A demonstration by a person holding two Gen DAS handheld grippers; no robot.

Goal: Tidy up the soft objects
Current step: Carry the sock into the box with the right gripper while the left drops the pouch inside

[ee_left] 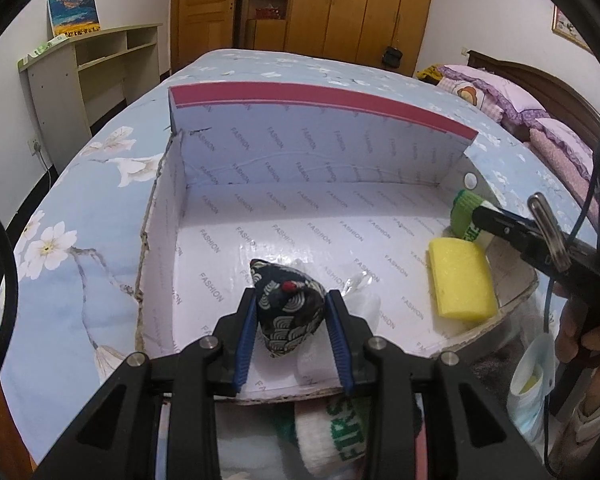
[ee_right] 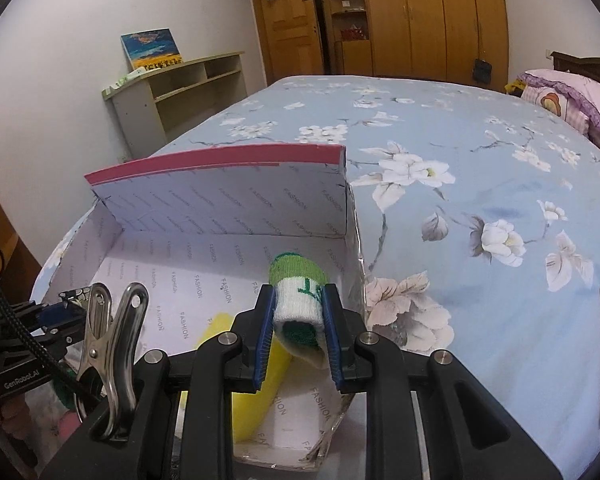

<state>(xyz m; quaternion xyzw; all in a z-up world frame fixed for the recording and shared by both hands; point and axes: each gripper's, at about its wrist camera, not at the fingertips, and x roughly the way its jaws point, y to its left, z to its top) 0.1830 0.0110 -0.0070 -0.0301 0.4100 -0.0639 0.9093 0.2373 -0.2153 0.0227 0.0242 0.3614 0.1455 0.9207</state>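
An open white cardboard box printed FASHION, with a red-edged lid standing up at the back, lies on the bed; it also shows in the right wrist view. My left gripper is shut on a black patterned pyramid beanbag over the box floor. My right gripper is shut on a rolled white and green sock above the box's right end; the sock also shows in the left wrist view. A yellow sponge lies in the box, below the sock.
A blue floral bedsheet surrounds the box. Another white and green sock and clear plastic bags lie in front of the box. Pink pillows sit at the headboard. A shelf unit and wooden wardrobes stand behind the bed.
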